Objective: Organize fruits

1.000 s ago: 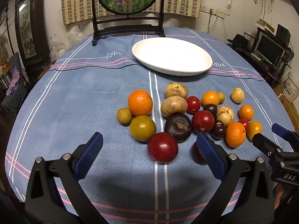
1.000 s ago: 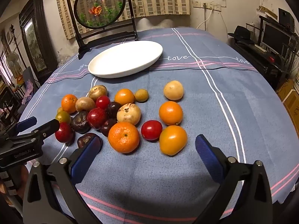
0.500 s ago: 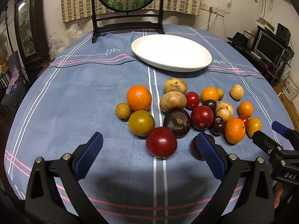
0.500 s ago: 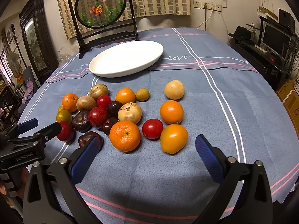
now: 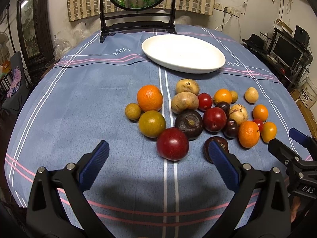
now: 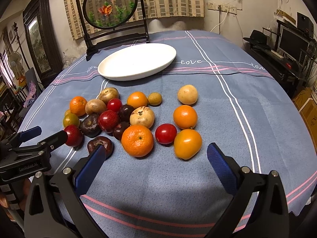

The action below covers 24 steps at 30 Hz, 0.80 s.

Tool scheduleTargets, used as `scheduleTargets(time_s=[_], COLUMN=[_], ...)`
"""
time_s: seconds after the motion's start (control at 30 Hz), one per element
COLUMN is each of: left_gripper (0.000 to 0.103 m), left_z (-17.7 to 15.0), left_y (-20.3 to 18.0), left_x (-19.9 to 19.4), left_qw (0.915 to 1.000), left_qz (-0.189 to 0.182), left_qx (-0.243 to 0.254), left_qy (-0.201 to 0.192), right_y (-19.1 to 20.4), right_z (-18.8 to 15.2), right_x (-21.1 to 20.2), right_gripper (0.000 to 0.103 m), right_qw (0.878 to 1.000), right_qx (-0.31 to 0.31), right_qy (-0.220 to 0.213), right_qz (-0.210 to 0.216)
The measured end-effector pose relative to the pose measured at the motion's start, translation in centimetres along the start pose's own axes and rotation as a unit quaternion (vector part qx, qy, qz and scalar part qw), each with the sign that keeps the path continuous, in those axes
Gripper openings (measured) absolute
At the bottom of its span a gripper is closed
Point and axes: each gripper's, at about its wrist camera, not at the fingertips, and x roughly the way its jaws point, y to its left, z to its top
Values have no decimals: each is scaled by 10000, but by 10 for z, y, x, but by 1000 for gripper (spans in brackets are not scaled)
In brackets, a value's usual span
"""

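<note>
Fruits (image 6: 138, 123): a loose cluster of round pieces on the tablecloth (image 5: 99, 103), on the near side of the plate (image 5: 183, 53); the cluster's long axis runs left to right across the table.
Plate: white, oval, smooth and shallow, nothing in it; in the left wrist view its long axis runs from far left to near right.
Red plum (image 5: 172, 143): glossy, round, nearest fruit ahead of the left gripper (image 5: 158, 156), on the white stripes of the cloth.
Tangerine (image 6: 137, 140): dimpled orange skin, stem mark facing the camera, just ahead of the right gripper (image 6: 154, 158).
Dark fruit (image 6: 100, 144): brown-purple, dull, partly hidden by the right gripper's left pad.
Left gripper: jaws spread wide, blue ribbed pads (image 5: 95, 166), nothing between them.
Right gripper: jaws likewise apart, holding nothing.
Tablecloth: blue, matte, with white and pink stripes and the word "love".
Round screen (image 6: 112, 7): dark frame with a goldfish picture, upright behind the plate.
</note>
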Motion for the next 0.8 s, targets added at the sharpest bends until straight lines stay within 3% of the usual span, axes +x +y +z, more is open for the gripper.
scheduleTargets(time_s=[0.8], left_gripper=[101], left_z=[-5], left_y=[-7], left_x=[0], left_qw=[9999], left_qz=[6], left_qx=[86], left_qy=[69], right_y=[-3], right_z=[-7], right_x=[3], right_gripper=[102], right_qw=[9999], right_qx=[76], right_qy=[81], right_qz=[63])
